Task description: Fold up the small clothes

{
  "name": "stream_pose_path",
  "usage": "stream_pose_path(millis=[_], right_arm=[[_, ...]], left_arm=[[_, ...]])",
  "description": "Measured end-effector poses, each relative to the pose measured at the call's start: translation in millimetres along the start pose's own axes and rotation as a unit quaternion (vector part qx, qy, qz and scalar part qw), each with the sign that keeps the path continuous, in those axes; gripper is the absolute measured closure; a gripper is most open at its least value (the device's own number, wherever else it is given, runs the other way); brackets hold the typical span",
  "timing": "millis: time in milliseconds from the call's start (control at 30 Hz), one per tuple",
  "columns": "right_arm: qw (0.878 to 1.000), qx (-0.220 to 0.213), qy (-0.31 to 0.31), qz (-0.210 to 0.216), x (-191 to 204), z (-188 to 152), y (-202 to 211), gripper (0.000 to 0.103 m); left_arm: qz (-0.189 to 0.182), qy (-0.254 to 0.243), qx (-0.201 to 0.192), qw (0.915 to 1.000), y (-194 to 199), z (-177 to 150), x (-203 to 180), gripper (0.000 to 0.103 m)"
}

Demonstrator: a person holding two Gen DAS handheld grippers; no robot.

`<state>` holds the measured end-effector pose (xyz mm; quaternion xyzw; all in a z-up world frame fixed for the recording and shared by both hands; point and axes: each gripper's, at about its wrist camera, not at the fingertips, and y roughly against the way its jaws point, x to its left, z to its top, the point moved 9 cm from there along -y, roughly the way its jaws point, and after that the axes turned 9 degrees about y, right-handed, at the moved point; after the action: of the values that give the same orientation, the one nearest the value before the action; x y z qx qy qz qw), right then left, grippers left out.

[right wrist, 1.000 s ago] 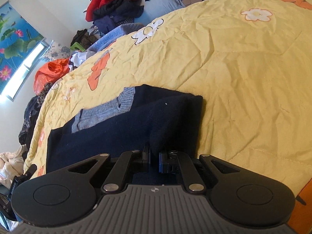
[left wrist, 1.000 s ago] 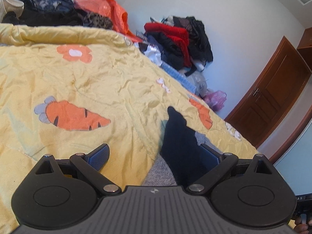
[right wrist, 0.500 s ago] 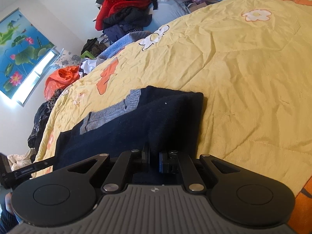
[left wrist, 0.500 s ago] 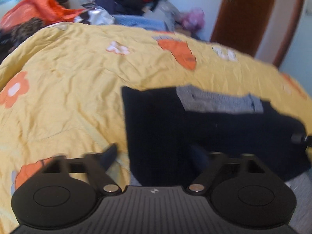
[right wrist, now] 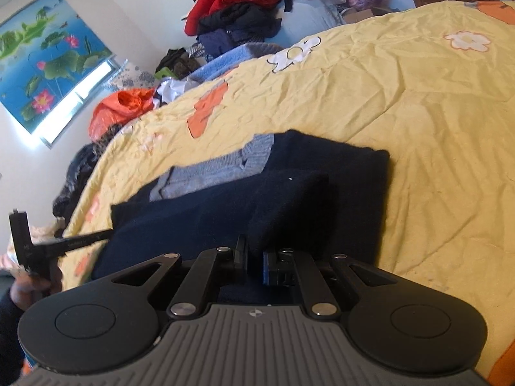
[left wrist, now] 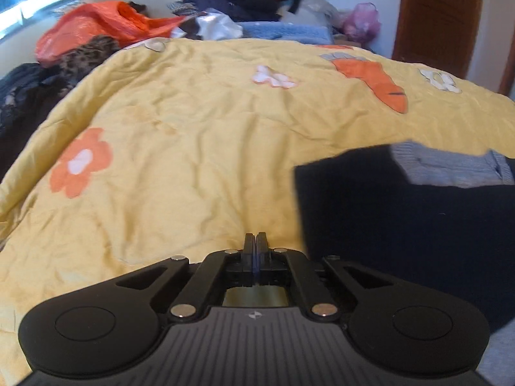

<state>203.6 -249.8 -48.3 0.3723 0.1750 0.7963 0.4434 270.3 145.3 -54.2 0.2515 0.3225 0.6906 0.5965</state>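
No readable writing is being shown; only a small round emblem is seen on each gripper body, too small to be made out. In the left wrist view, the left gripper (left wrist: 256, 241) is being held over bare yellow quilt (left wrist: 193, 148), its fingers (left wrist: 248, 251) having just been closing until pressed together with nothing between them. To the right of those fingers, the dark navy sweater (left wrist: 402, 212) is being shown lying flat on the quilt, its grey knitted collar (left wrist: 450, 170) at the far edge; its right part is being cut off by the frame.

In the right wrist view, the right gripper (right wrist: 255, 259) is being kept nearly closed on a raised fold of the sweater (right wrist: 289, 206). Far to the left, a hand (right wrist: 29, 289) is being partly hidden behind the gripper body.
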Motion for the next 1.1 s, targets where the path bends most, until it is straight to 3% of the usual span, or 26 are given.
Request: stream_pose_path(millis=[100,167,200,233,300,333,367,433,500,600,733,833,967,1033,1100], right_arm=[[0.999,-0.010,-0.027,0.013,-7,-1,4,0.084],[0.999,-0.014,-0.037,0.004,-10,1,12,0.072],[0.999,-0.032,-0.038,-0.009,-11,5,21,0.065],[0.997,-0.061,-0.032,-0.031,-12,10,32,0.063],[0.990,-0.122,-0.007,-0.071,-4,24,53,0.063],[0.988,-0.136,0.004,-0.072,5,29,57,0.063],[0.988,-0.139,0.013,-0.066,15,33,55,0.062],[0.990,-0.121,0.038,-0.057,36,36,37,0.058],[0.991,-0.090,0.074,-0.062,50,33,10,0.053],[0.988,-0.045,0.099,-0.110,42,19,-28,0.054],[0.970,-0.076,0.185,-0.140,39,9,-31,0.053],[0.979,-0.081,0.145,-0.120,23,16,-29,0.053],[0.967,-0.069,0.196,-0.148,38,9,-28,0.049],[0.968,-0.072,0.183,-0.159,47,2,-10,0.045],[0.976,-0.089,0.164,-0.113,61,-12,14,0.037]], left_arm=[[0.035,-0.005,-0.021,0.9992,12,3,7,0.102],[0.027,-0.009,-0.065,0.9975,35,8,1,0.100],[0.015,-0.014,-0.088,0.9959,49,11,-8,0.099],[-0.003,-0.020,-0.105,0.9943,60,13,-19,0.091],[-0.050,-0.026,-0.132,0.9896,76,17,-45,0.052],[-0.071,-0.027,-0.144,0.9866,80,18,-59,0.007],[-0.085,-0.026,-0.160,0.9831,81,19,-71,0.000],[-0.096,-0.033,-0.167,0.9807,68,21,-97,0.000],[-0.092,-0.023,-0.122,0.9880,36,17,-113,0.000],[-0.058,-0.015,-0.050,0.9970,-13,-1,-115,0.000],[-0.068,-0.019,-0.054,0.9961,-24,-4,-104,0.000],[-0.069,-0.024,-0.053,0.9959,-29,1,-101,0.000],[-0.057,-0.026,-0.060,0.9962,-27,3,-102,0.000],[-0.030,-0.032,-0.081,0.9958,-10,-3,-98,0.000],[-0.036,-0.031,-0.099,0.9940,21,-18,-97,0.000]])
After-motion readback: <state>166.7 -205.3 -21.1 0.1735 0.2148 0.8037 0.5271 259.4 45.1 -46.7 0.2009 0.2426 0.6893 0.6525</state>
